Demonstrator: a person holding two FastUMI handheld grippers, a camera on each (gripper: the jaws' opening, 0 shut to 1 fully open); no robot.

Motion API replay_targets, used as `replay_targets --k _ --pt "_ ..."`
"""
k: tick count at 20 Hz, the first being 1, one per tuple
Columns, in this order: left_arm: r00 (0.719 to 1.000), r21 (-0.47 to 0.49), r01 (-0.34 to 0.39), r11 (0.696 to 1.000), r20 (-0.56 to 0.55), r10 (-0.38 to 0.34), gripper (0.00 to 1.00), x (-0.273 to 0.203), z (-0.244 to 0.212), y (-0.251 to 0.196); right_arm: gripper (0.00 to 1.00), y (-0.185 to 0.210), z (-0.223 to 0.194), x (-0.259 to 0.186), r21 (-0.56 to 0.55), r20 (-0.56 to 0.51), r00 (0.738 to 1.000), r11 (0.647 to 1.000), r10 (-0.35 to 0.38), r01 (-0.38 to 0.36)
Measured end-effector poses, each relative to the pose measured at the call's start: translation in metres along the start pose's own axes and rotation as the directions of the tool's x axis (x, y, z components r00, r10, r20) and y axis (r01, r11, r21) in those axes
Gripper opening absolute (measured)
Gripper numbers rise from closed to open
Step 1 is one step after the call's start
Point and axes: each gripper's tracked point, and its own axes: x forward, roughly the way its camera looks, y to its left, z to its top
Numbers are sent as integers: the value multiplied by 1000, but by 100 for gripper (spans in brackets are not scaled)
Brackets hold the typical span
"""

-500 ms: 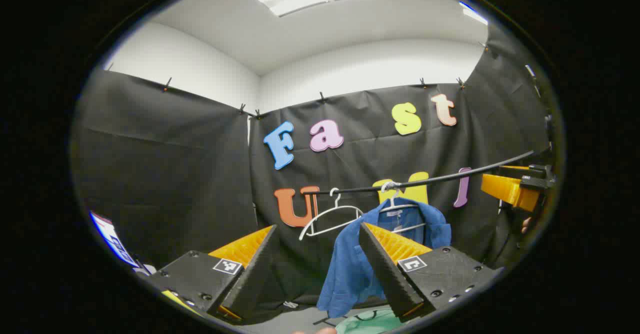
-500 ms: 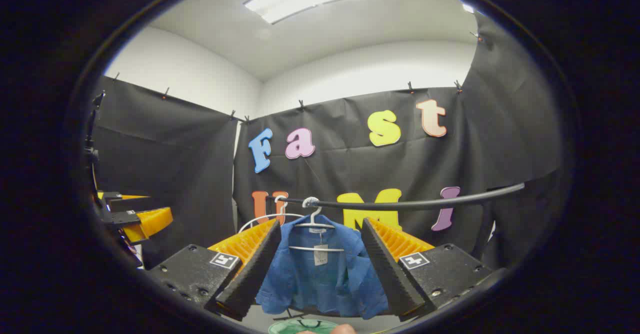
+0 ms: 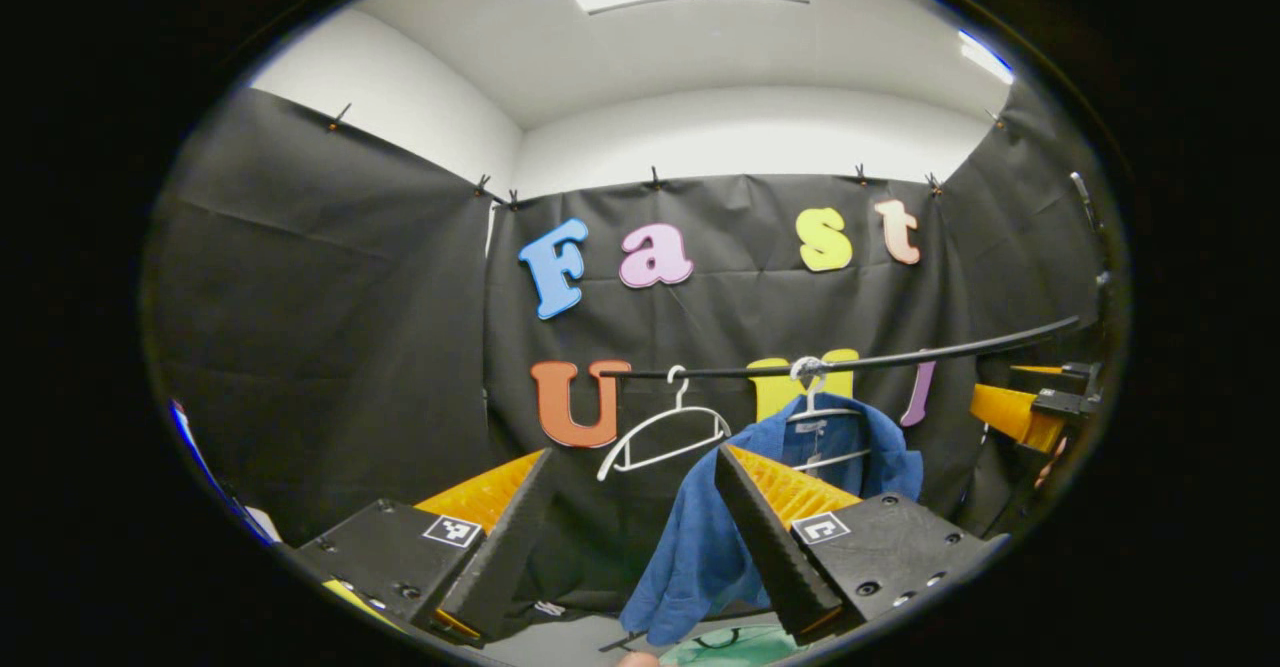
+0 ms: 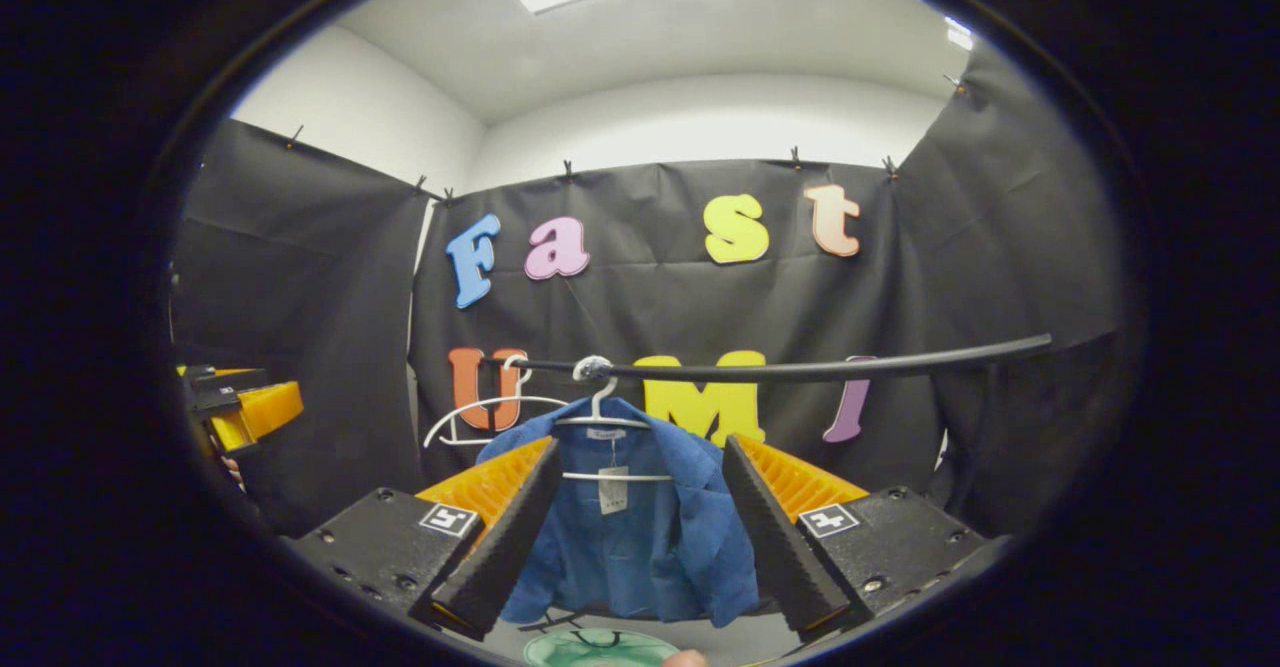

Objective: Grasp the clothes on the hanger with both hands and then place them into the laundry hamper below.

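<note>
Now both cameras sit a little lower and tipped differently than half a second ago: in the right gripper view the rail [image 4: 800, 367] and the blue shirt [image 4: 640, 537] stand higher, and the shirt has slid slightly left between the fingers; in the left gripper view the empty white hanger [image 3: 665, 437] and the shirt [image 3: 700, 537] have moved up and a touch right. The shirt itself hangs as before on its white hanger [image 4: 610, 427].

The right gripper [image 4: 640, 537] points straight at the shirt, fingers spread wide with nothing between them — the cloth shows through the gap, farther off and untouched. The left gripper [image 3: 630, 537] is also wide open and empty, aimed left of the shirt, so that its right-hand finger covers part of the cloth's lower edge. Each camera catches the other gripper at the rim: the right gripper at the right edge of the left gripper view [image 3: 1030, 412], the left gripper at the left edge of the right gripper view [image 4: 235, 412], both level with the rail's height and well apart from the shirt.

Below the shirt the green rim of the laundry hamper [image 4: 595, 647] shows on the grey floor — also in the left gripper view [image 3: 740, 642]. The empty hanger hangs just beside the shirt's hanger on the same rail [image 3: 850, 362]. A fingertip [image 4: 685, 659] peeks in at the bottom edge.
</note>
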Motion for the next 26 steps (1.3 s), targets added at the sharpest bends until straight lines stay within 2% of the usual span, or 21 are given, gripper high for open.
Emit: replay_targets --k 5,11,13,19,26 --pt "997 -10 83 996 -4 -83 100 12 -6 -10 100 -6 -2 0 -16 -8 997 997 -80 79" --pt "989 -54 143 988 -15 -144 96 27 -21 -39 100 -14 -28 18 -47 -56 994 994 -99 96" --pt "990 -71 131 989 -37 -134 100 38 -35 -48 100 -21 -41 33 -41 -84 991 994 -100 97" --pt "989 -126 102 987 -89 -114 100 79 -82 -84 99 -44 -98 97 -35 -156 985 997 -69 64" --pt "979 -92 110 990 -163 -124 100 133 -139 -123 99 -65 -179 167 15 -328 943 998 -60 69"
